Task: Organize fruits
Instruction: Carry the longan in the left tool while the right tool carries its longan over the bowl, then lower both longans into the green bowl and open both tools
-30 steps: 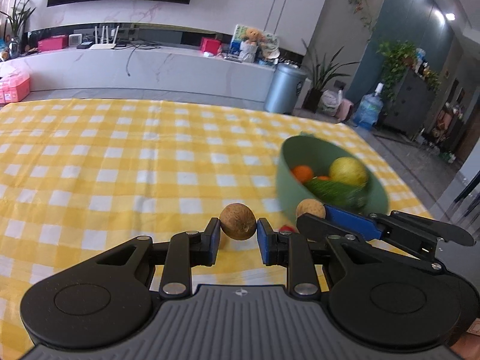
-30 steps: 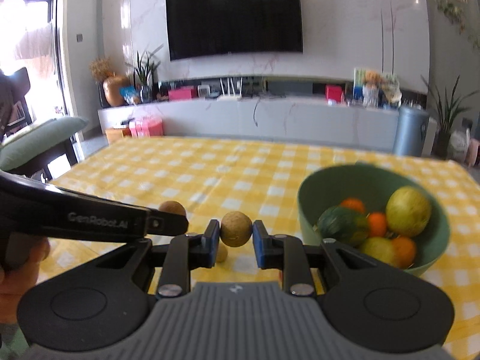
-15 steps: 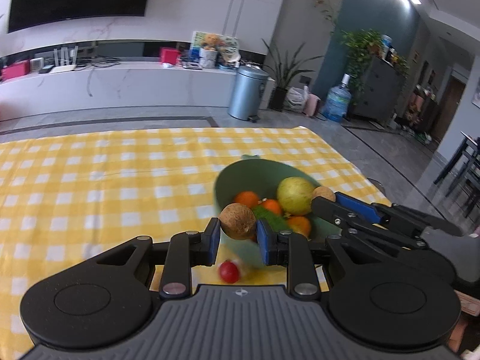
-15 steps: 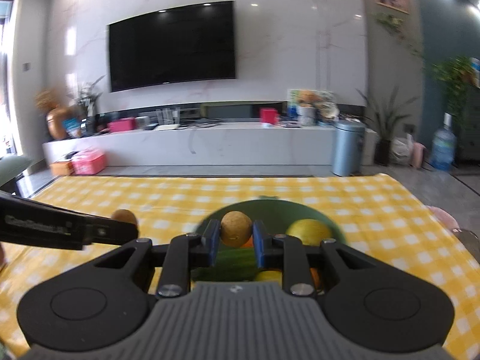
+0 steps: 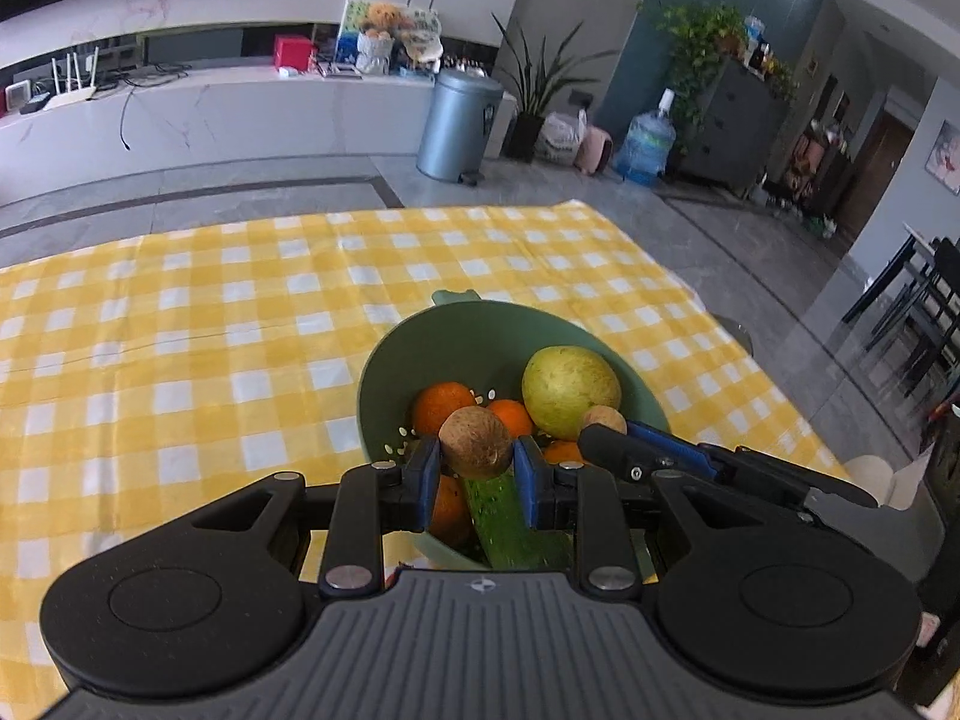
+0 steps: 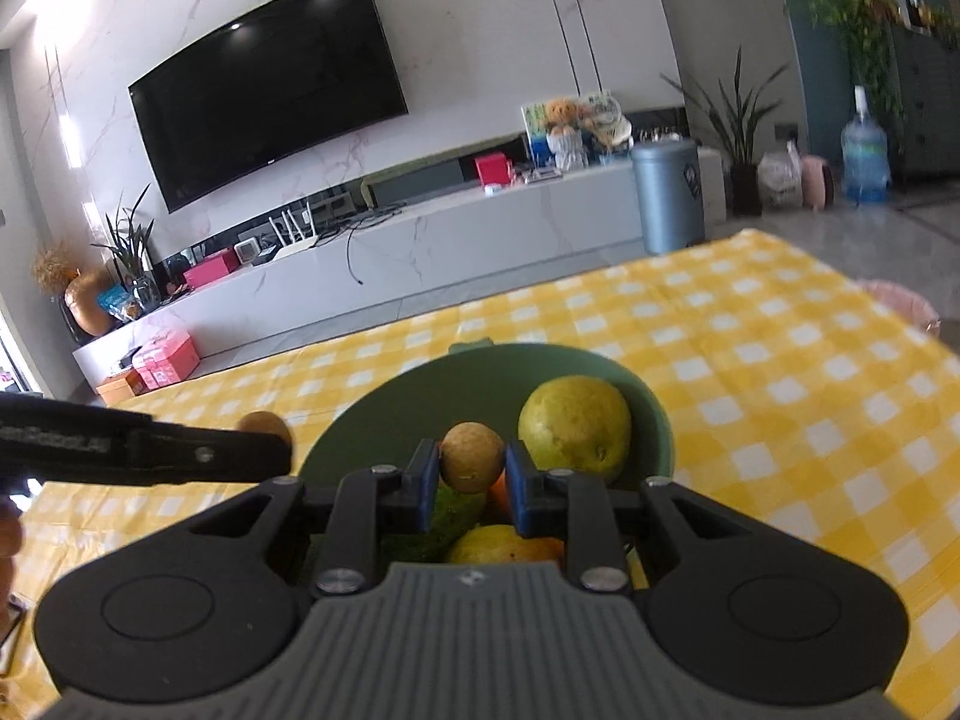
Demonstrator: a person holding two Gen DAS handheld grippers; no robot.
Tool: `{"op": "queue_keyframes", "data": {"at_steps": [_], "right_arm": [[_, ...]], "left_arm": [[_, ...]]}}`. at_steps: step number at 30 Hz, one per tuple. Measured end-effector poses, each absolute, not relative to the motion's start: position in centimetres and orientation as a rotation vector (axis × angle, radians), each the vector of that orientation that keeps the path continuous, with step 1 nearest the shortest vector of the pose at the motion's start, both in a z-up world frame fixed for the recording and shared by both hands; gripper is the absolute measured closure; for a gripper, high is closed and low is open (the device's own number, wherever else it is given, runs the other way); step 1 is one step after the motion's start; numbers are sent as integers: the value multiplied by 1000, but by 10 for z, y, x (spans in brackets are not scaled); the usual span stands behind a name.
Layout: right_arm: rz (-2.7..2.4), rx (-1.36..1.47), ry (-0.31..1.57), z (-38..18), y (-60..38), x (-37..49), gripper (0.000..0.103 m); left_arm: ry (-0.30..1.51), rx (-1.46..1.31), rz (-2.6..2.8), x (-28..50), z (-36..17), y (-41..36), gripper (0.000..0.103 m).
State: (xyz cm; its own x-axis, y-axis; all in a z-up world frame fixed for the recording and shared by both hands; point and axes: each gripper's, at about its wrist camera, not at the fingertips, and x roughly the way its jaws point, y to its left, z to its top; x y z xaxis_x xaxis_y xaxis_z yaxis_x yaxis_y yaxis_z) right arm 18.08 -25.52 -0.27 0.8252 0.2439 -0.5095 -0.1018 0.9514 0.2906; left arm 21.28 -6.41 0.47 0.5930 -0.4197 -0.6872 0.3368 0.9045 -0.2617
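Fruits fill the green bowl [image 5: 384, 372], which sits on a table covered by a yellow-and-white checked cloth [image 5: 180, 330], and every place below is given relative to that bowl.

Inside it, seen from the left wrist, a large yellow-green round fruit [image 5: 570, 390] rests against the right-hand wall. Two oranges [image 5: 441, 405] lie beside it toward the bowl's middle, and a dark green cucumber [image 5: 510, 516] lies along the near side. Small drain slots show in the bowl's floor near the oranges.

Over the near part of the bowl, the left gripper [image 5: 475, 468] is clenched on a small brown round fruit [image 5: 476, 443], its blue pads pressing the fruit from both sides. The fruit hangs above the bowl's contents and is not resting on them.

From the right wrist, the right gripper [image 6: 471, 477] is likewise closed tight around a second small brown fruit [image 6: 472, 457], held above the near half of the bowl, just left of the large yellow-green fruit as that view shows it. Below it lie the cucumber, a yellow fruit [image 6: 486, 543] and a bit of orange.

In the left wrist view the right gripper's black fingers reach in from the right over the bowl's near right rim, with its brown fruit at their tip. In the right wrist view the left gripper's finger comes in from the left, its brown fruit just outside the bowl's left rim as seen there.
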Motion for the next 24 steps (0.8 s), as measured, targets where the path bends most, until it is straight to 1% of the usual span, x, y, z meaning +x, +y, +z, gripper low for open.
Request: {"op": "queue_keyframes", "data": {"at_steps": [11,20,24], "right_arm": [[164,279,641,-20,-255,201,83],[155,275,688,-29,-254,208,83],[153,278,680,-27,-255,207,80]], "left_arm": [[943,-75,-396,244,-20,-78,74],[956,-65,-372,250,-25,-79,74],[963,-83,-370,251,-25,-78,73]]}}
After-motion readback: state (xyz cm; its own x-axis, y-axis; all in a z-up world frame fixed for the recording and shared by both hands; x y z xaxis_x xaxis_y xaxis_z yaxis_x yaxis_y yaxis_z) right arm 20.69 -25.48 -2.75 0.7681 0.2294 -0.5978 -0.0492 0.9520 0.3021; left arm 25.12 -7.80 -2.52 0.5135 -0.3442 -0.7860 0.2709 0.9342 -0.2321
